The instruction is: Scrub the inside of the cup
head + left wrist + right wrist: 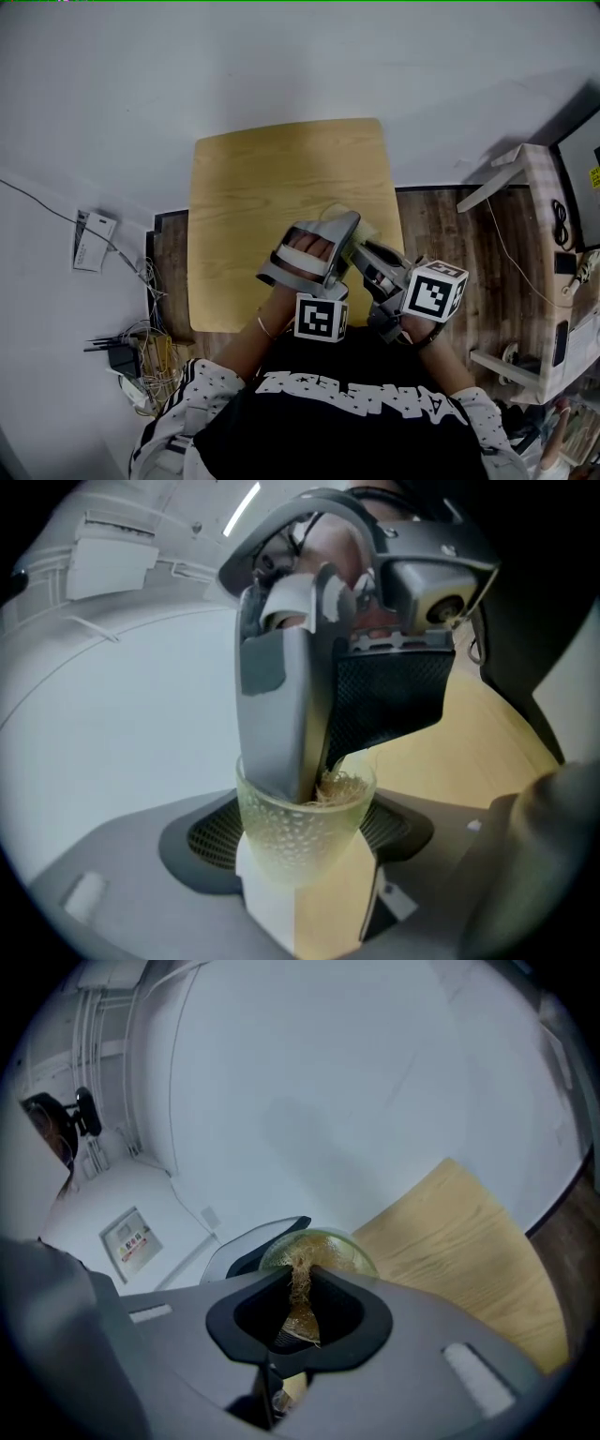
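Note:
A pale yellow-green translucent cup (302, 832) with a dimpled wall is clamped upright between the jaws of my left gripper (305, 860). In the head view the cup (363, 229) is held above the near right part of the wooden table (272, 178), at the tip of the left gripper (345, 228). My right gripper (298, 1299) is shut on a tan fibrous scrubber (300, 1312). Its jaws point into the cup's mouth (323, 1244). From the left gripper view the right gripper (314, 778) comes down from above, and the scrubber (339, 787) sits just inside the rim.
A light wooden shelf unit (544, 281) stands on the wood floor at the right. Cables and a power strip (131, 361) lie on the floor at the left, near a white box (94, 242). A white wall rises beyond the table.

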A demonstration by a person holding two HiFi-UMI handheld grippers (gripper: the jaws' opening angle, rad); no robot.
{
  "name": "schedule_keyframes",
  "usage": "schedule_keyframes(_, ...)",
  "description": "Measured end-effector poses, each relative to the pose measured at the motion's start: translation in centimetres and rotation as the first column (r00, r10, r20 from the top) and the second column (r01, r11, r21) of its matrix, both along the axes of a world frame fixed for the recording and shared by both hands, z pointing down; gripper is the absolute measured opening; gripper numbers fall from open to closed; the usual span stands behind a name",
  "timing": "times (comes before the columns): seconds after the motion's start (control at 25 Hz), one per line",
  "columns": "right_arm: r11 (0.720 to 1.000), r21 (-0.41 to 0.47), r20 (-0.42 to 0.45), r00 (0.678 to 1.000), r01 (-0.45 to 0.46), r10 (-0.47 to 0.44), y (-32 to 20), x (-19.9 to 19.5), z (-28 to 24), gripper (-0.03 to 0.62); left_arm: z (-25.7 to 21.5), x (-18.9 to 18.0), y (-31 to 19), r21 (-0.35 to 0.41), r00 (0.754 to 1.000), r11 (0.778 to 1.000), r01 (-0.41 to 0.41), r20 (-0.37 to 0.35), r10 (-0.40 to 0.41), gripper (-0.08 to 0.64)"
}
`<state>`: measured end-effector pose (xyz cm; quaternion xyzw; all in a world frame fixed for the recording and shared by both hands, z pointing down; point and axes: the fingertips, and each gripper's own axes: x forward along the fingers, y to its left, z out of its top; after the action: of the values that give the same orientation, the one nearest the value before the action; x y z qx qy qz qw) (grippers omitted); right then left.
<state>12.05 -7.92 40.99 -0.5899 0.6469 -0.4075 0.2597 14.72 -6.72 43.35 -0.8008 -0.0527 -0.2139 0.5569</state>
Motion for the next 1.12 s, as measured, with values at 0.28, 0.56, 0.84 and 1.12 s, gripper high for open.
schedule_keyframes(0.28, 0.993, -0.092, -0.267, 0.959, 0.070, -0.093, 0.1, -0.8, 1.0, 0.066, 0.5, -0.4, 0.2, -0.037, 0.999, 0.999, 0.022, 0.027, -0.021, 0.379)
schedule_keyframes(0.56, 0.953, -0.238, -0.544, 0.787, 0.187, -0.291, 0.1, -1.7, 2.2, 0.066, 1.3, -1.0, 0.3, -0.103, 0.996, 0.993, 0.053, 0.070, -0.046, 0.379)
schedule_keyframes(0.84, 0.888, -0.378, -0.694, 0.555, 0.260, -0.458, 0.3, -2.5, 3.2, 0.066, 2.0, -1.4, 0.4, -0.150, 0.992, 0.986, 0.078, 0.113, -0.062, 0.379)
schedule_keyframes(1.12, 0.800, -0.521, -0.774, 0.231, 0.297, -0.590, 0.6, -3.5, 4.4, 0.066, 2.9, -2.0, 0.4, -0.198, 0.983, 0.975, 0.105, 0.169, -0.072, 0.379)
